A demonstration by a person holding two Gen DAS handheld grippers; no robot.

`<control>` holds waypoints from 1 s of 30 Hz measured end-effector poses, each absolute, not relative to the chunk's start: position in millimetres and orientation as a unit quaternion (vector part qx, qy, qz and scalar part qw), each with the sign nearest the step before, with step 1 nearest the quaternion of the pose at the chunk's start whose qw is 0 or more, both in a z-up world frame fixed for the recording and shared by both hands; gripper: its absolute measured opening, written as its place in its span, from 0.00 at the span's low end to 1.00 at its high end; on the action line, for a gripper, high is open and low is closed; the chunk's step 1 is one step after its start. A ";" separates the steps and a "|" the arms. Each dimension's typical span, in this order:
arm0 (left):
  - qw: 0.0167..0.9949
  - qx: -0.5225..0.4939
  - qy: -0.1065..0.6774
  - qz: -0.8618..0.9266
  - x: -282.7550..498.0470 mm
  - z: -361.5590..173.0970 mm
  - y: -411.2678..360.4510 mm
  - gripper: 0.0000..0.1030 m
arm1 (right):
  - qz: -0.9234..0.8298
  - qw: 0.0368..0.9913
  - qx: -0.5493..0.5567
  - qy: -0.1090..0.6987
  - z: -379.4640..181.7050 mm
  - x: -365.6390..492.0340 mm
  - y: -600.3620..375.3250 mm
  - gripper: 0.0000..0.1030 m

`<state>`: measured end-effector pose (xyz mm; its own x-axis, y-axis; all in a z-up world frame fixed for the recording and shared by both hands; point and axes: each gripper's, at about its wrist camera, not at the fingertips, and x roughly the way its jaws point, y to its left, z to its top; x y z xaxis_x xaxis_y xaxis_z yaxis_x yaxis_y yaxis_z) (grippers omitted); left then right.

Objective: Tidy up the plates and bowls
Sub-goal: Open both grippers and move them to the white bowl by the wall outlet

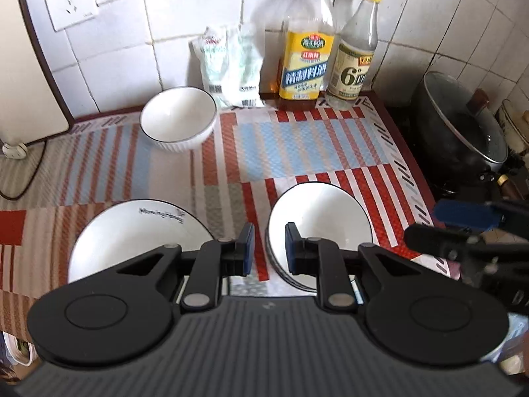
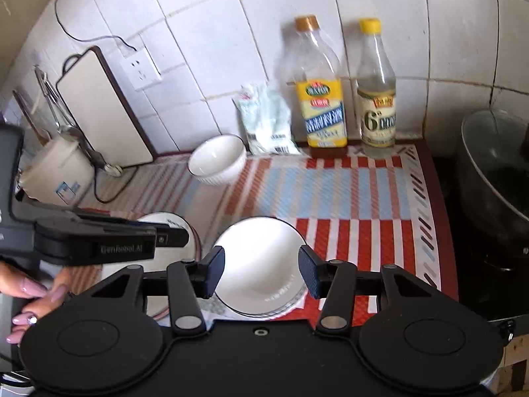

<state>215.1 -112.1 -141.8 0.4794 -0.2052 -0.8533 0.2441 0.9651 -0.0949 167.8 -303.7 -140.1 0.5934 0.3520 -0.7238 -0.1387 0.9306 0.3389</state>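
A white plate [image 1: 132, 238] with black lettering lies at the near left of the striped mat [image 1: 297, 145]. Right of it stands a stack of white bowls [image 1: 317, 225]. A single ribbed white bowl [image 1: 178, 119] sits at the back near the wall. My left gripper [image 1: 269, 248] hovers over the mat between plate and stack, its jaws a narrow gap apart with nothing in them. My right gripper [image 2: 261, 271] hangs open above the stack of bowls [image 2: 261, 264], pads clear of the rim. The left gripper [image 2: 165, 236] partly hides the plate [image 2: 178, 259]. The ribbed bowl [image 2: 218, 158] stands behind.
Two bottles [image 1: 305, 53] [image 1: 355, 56] and white packets [image 1: 231, 66] line the tiled wall. A dark pot with a glass lid [image 1: 463, 125] sits right of the mat. A cutting board [image 2: 102, 112], a rice cooker [image 2: 56, 172] and a cord are on the left. A person's hand [image 2: 29, 294] holds the left gripper.
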 end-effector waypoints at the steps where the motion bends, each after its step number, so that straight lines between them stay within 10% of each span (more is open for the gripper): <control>1: 0.861 0.018 0.491 -0.133 214.0 -139.3 -108.0 0.18 | 0.141 0.885 0.124 0.425 -135.3 167.1 -301.4 0.53; 19: 0.888 0.035 0.438 -0.138 287.3 -121.0 0.9 0.18 | 0.158 0.907 0.084 0.382 -104.1 235.2 -208.5 0.53; 30: 0.892 0.047 0.425 -0.147 348.6 -165.2 34.0 0.34 | 0.102 0.886 0.093 0.444 -156.5 315.0 -157.1 0.53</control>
<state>348.6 34.0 -165.2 0.5953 -0.2229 -0.7720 0.3028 0.9521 -0.0414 315.0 -157.1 -156.5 0.5856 0.2633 -0.7666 -0.0988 0.9619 0.2549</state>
